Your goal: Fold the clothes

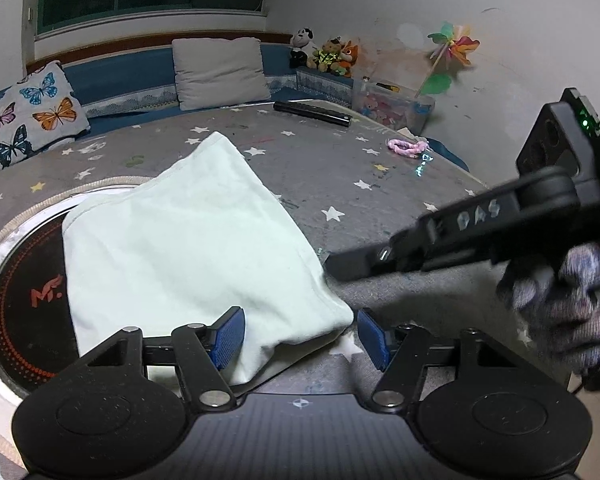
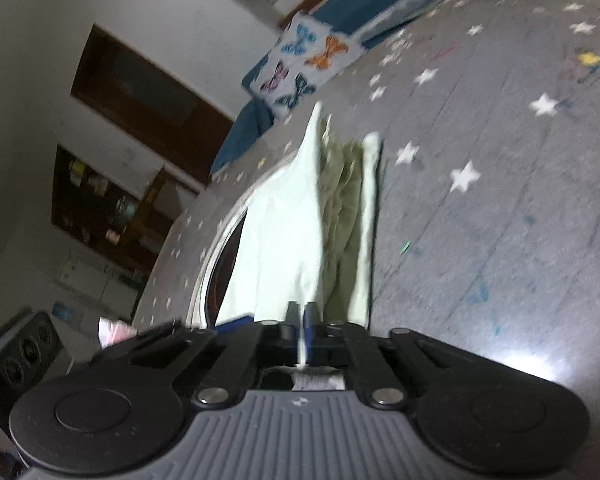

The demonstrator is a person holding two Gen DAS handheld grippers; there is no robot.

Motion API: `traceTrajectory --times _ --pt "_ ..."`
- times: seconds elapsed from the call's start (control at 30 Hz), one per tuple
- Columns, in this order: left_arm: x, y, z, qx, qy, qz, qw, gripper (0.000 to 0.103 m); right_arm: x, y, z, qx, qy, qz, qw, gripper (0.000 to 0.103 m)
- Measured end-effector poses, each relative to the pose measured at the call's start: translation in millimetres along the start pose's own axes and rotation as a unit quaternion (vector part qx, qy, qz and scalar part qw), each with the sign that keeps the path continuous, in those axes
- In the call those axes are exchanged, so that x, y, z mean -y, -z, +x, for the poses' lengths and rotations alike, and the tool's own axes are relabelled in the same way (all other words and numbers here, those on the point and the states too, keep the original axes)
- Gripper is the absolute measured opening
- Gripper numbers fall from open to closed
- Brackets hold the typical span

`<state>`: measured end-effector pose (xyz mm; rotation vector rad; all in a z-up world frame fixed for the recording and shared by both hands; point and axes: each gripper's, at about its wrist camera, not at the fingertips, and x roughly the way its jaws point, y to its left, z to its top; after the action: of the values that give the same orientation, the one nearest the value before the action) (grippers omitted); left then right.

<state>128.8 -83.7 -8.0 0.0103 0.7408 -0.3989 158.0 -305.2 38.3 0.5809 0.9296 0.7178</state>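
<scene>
The pale green garment point(image 1: 188, 248) is found partly folded on the star-patterned mat point(image 1: 340, 168), one side overlapping a round black disc point(image 1: 24, 304). The right gripper point(image 2: 302, 316) is clamped on a cloth edge (jaws together). The left gripper point(image 1: 300, 336) is held apart around the near corner, not pressing. Further folds are judged outstanding.

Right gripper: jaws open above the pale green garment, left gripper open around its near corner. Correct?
Not quite. The right gripper is shut on an edge of the pale green garment, as the right wrist view shows. The left gripper does stand open around its near corner.
</scene>
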Motion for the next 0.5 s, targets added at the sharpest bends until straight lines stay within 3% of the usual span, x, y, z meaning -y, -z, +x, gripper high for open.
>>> traceTrajectory --times 0.17,0.27,0.33,0.5 --pt "-4.0 -2.5 -9.1 0.010 -0.007 0.001 0.9999 0.065 4.2 -4.5 -10.7 0.026 0.007 0.006 1.000 0.000" --pt "-5.8 -6.2 -15.3 0.024 -0.007 0.001 0.9997 0.059 6.4 -4.8 -6.3 0.021 -0.002 0.008 1.000 0.008" --pt "-6.5 -8.0 -17.7 0.031 -0.012 0.003 0.9994 0.055 6.7 -4.1 0.3 0.017 -0.008 0.010 1.000 0.021" --pt "-15.7 -14.6 -15.6 0.034 -0.029 -0.001 0.9990 0.051 7.1 -3.0 17.1 0.008 -0.014 0.010 1.000 0.024"
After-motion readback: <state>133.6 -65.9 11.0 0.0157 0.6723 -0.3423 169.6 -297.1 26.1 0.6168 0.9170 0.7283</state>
